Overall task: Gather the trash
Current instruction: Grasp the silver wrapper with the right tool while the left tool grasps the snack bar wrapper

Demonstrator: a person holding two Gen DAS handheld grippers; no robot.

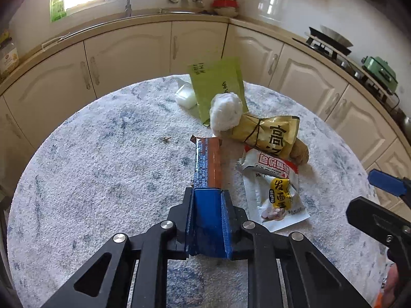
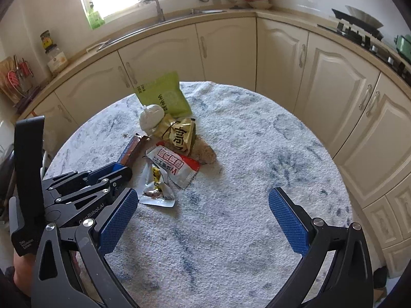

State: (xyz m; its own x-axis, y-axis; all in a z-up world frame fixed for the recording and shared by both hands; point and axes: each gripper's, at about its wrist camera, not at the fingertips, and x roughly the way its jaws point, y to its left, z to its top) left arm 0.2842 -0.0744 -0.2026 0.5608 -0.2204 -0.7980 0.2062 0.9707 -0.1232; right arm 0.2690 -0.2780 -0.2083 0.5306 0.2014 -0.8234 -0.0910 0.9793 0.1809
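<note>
A long brown and blue snack wrapper [image 1: 207, 161] lies on the round table's speckled white cloth [image 1: 102, 166], and my left gripper [image 1: 207, 192] is shut on its near end. To the right of it is a heap of trash: a green packet [image 1: 218, 84], a white tissue ball [image 1: 226, 113], a yellow wrapper [image 1: 269, 133], a red and white wrapper [image 1: 272, 166] and a white sachet [image 1: 277, 205]. My right gripper [image 2: 203, 195] hangs open over bare cloth, right of the left gripper [image 2: 115, 172] and the brown wrapper [image 2: 133, 148]. Its blue pads hold nothing.
A brown lump [image 1: 300, 151] lies by the yellow wrapper, and a small white plastic piece [image 1: 185, 97] sits behind the green packet. Cream kitchen cabinets [image 2: 226, 48] curve round the table's far side, with a sink tap [image 2: 159, 7] and a stove [image 2: 359, 30] on the counter.
</note>
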